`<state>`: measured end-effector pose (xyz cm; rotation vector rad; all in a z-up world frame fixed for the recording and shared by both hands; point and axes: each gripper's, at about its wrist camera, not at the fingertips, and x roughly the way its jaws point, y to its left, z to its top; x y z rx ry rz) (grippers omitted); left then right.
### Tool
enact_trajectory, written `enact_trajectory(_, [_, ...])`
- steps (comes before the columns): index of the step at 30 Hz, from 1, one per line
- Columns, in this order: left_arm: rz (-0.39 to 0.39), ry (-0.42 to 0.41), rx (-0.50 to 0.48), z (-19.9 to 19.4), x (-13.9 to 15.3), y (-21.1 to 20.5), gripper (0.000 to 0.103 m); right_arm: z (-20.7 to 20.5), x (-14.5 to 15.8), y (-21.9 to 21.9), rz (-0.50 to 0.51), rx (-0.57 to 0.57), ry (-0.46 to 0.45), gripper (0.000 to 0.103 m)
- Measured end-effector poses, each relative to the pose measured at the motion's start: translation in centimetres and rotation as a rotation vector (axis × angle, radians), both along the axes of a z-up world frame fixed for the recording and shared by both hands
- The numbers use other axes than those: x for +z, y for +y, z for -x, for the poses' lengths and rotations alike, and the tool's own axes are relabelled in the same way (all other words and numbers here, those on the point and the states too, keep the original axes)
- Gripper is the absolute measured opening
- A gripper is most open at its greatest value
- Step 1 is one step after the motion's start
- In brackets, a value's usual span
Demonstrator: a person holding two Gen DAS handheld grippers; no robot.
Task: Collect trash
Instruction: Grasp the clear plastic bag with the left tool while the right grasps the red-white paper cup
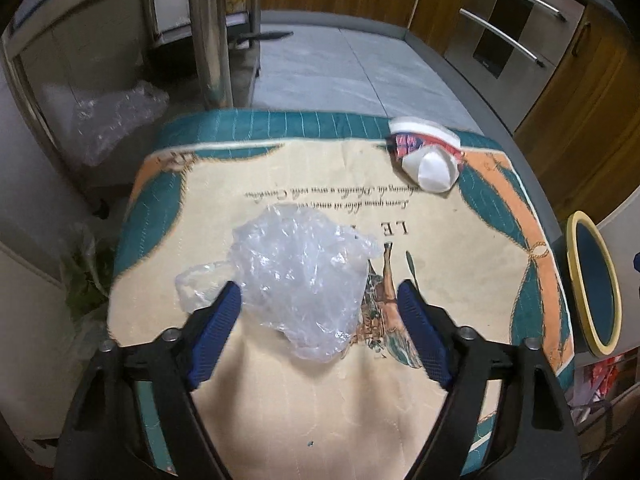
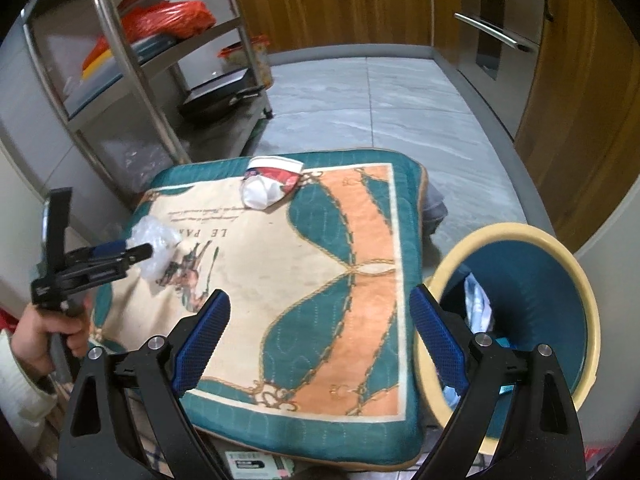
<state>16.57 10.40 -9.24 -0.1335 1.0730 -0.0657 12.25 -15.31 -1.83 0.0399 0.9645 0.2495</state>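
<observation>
The left tongs (image 1: 320, 300) stand apart on either side of a crumpled clear plastic bag (image 1: 300, 276), angled steeply down at it. The left pad (image 1: 216, 332) lies against the bag's thin trailing edge while the right pad (image 1: 420, 332) stands just clear of its bulk, so nothing is clamped yet. That straddle looks chosen so that closing would gather the loose film at its thickest part. The bag lies on a printed cushion (image 1: 460, 240), near its left side, which seems to serve as the work surface.

The right tongs (image 2: 320, 332) are also apart and hold nothing. They hover over the near right part of the cushion, with the right pad in front of the bin (image 2: 560, 276), a blue basket with a cream rim standing beside the cushion. It already holds some paper scraps, so it is probably where the trash goes.

At the cushion's far edge lies a crushed paper cup (image 1: 428, 152), white with a red and blue print, well apart from both tongs and likely the next piece to collect
</observation>
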Motion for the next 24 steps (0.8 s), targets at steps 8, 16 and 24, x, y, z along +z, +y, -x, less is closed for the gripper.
enact_trajectory(8, [-0.007,0.071,-0.024,-0.6,-1.5,-0.3,0.021,-0.7,-0.5,1.8,0.016,0.048,0.034,0.091])
enact_trajectory(16, [0.046,-0.010,-0.008,-0.2,1.0,0.3,0.004,-2.5,-1.0,2.4,-0.031,0.040,0.073,0.091])
enact_trajectory(24, [0.119,-0.122,0.024,0.1,4.4,0.8,0.004,-5.3,-2.2,3.1,-0.108,0.018,0.125,0.091])
